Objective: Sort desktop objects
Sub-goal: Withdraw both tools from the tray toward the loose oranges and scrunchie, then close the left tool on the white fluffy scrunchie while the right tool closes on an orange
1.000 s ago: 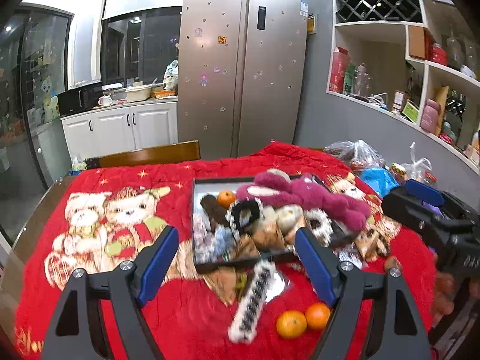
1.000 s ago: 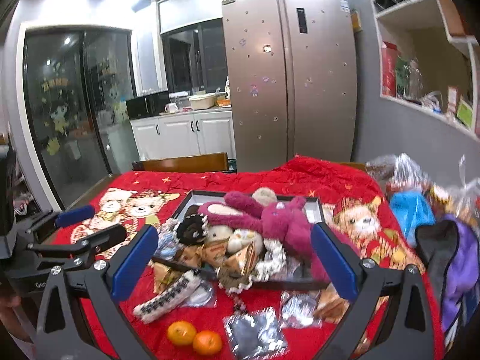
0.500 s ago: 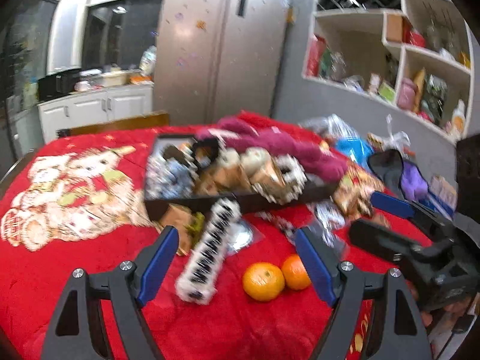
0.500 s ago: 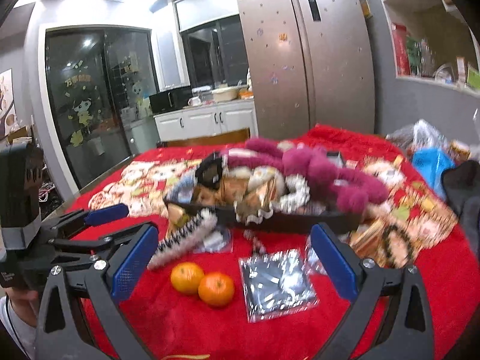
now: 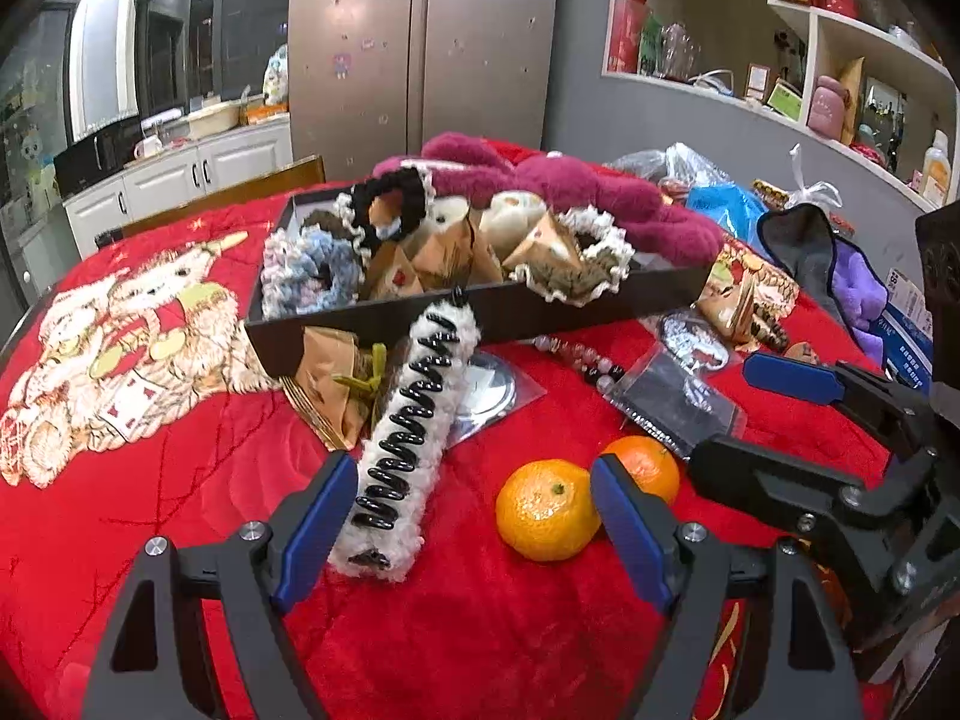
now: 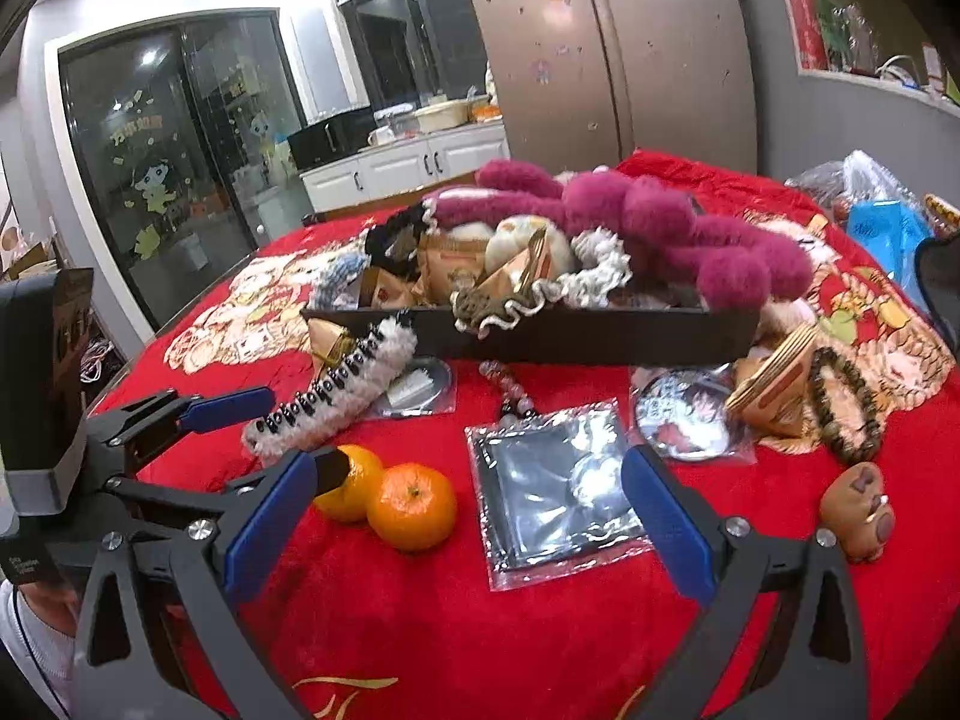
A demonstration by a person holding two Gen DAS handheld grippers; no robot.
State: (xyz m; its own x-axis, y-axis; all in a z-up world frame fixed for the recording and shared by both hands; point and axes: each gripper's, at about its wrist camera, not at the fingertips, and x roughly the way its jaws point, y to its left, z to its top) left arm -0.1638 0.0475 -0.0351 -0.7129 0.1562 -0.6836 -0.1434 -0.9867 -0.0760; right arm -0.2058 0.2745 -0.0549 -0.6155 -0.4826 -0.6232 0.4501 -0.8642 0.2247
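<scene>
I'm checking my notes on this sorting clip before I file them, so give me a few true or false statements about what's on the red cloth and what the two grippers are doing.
1. Two round orange tangerines lie side by side on the red plush cloth. True.
2. The fluffy white hair clip with black teeth lies inside the black rectangular tray. False: it lies on the cloth, its far end at the tray's front wall.
3. The left gripper holds a tangerine. False: its jaws stand open, empty.
4. The magenta plush toy lies across the tray's contents. True.
5. The right gripper is open. True.
</scene>
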